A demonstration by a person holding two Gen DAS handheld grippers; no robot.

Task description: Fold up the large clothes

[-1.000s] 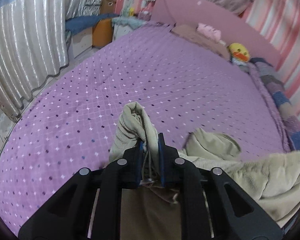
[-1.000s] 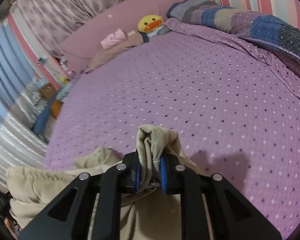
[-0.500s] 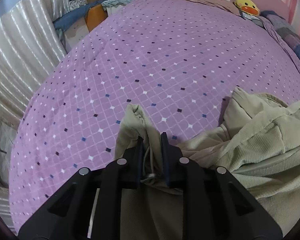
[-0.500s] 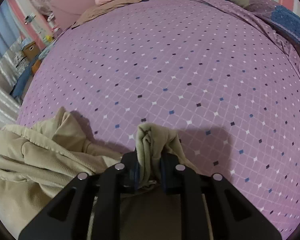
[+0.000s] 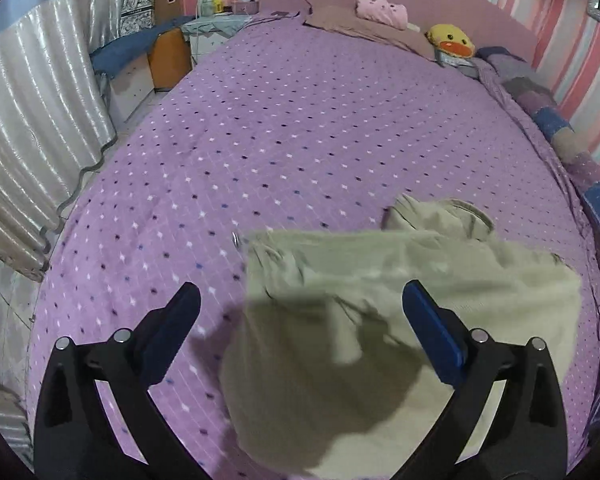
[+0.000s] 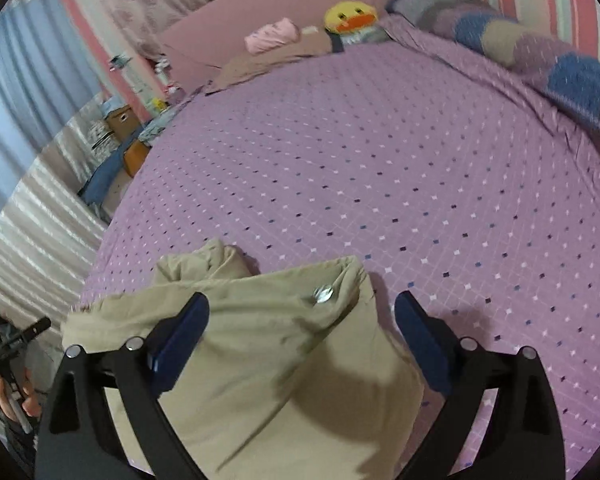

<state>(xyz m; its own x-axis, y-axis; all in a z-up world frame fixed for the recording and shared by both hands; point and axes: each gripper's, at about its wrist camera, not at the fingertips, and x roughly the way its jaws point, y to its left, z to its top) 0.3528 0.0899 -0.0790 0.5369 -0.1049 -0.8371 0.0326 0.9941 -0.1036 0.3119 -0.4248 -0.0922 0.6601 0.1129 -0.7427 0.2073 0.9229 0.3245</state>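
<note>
A beige garment (image 5: 400, 300) lies spread on the purple dotted bed cover (image 5: 300, 120), its straight top edge running across the near part of the bed. In the left wrist view my left gripper (image 5: 300, 304) hangs above the garment's left corner, jaws opening wide, nothing pressed between the blue pads. In the right wrist view the same beige garment (image 6: 268, 360) lies below my right gripper (image 6: 300, 312), whose jaws are also opening, free of the cloth. A metal snap (image 6: 323, 294) shows near the garment's right corner.
Pillows, a pink folded cloth (image 5: 380, 12) and a yellow duck toy (image 5: 450, 40) sit at the headboard. A patchwork blanket (image 6: 540, 52) runs along the bed's right side. Silver curtains (image 5: 32, 100) and bedside boxes stand left. A hand (image 6: 8, 396) shows at lower left.
Both grippers were shut on bunched corners of the garment; now both stand wide apart and the cloth has dropped flat onto the bed. Both cameras tilted down, then back up.
</note>
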